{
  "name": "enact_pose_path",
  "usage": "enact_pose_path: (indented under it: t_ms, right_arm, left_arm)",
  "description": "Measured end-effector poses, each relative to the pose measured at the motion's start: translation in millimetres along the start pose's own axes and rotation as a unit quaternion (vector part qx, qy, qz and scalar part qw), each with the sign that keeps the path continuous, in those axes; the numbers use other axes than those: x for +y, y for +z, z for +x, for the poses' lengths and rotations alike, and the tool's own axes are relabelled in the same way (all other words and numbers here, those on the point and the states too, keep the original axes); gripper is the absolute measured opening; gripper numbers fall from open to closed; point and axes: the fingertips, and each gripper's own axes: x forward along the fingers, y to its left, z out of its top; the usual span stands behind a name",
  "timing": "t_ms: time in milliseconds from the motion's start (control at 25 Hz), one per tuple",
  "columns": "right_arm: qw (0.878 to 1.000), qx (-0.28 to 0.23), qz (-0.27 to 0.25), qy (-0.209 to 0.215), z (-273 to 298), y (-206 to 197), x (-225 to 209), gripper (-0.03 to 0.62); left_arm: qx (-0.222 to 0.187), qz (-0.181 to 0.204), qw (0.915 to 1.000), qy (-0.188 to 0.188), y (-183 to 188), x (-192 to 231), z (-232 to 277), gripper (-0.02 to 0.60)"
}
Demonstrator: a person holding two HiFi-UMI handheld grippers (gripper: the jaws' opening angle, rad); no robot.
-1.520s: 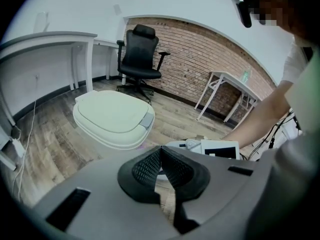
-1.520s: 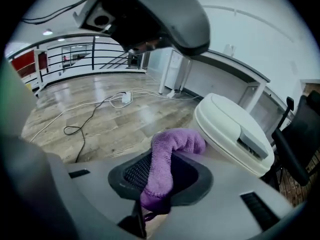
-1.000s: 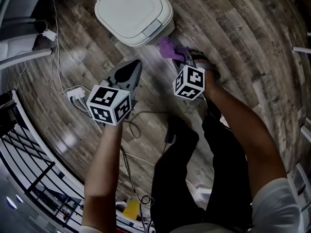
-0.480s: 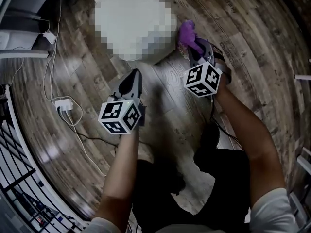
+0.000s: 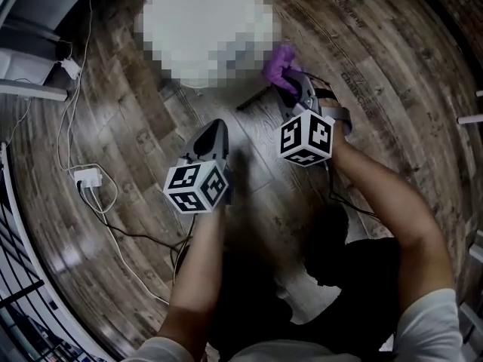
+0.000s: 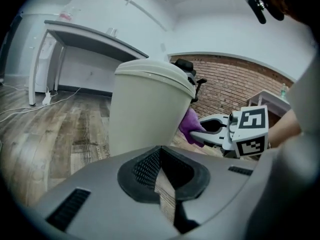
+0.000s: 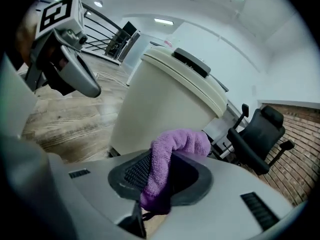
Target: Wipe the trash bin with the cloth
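The cream trash bin [image 6: 150, 109] with a flat lid stands on the wood floor; its top [image 5: 204, 29] is under a mosaic patch in the head view. My right gripper [image 5: 290, 81] is shut on a purple cloth [image 5: 280, 64], held at the bin's right side, close to the wall; contact cannot be told. In the right gripper view the cloth [image 7: 182, 141] drapes over the jaws of the right gripper [image 7: 160, 184] in front of the bin [image 7: 170, 99]. My left gripper [image 5: 215, 129] is shut and empty, a little short of the bin's front; its jaws [image 6: 162, 184] meet.
A white power strip [image 5: 87, 177] with cables lies on the floor at left. A black railing [image 5: 15, 277] runs along the lower left. A grey desk [image 6: 85, 34] stands behind the bin, and a black office chair [image 7: 260, 129] to its right.
The right gripper has lifted the purple cloth from the floor by the bin's base to the bin's right side. The left gripper stays shut, a little nearer the bin.
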Motion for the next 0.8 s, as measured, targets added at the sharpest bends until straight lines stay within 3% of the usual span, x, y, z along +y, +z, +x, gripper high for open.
enact_pose_path:
  t_ms: [200, 360, 800]
  right_arm:
    - [0.999, -0.004, -0.036, 0.019, -5, 13, 27, 0.097]
    - [0.997, -0.013, -0.064, 0.048, -3, 27, 53, 0.097]
    - [0.981, -0.070, -0.117, 0.141, -11, 73, 127, 0.097]
  left_arm:
    - [0.013, 0.018, 0.9988, -0.044, -7, -15, 2, 0.003]
    - [0.019, 0.029, 0.9979, -0.055, -9, -18, 0, 0.003]
    - [-0.007, -0.006, 0.9998, -0.018, 3, 31, -26, 0.003]
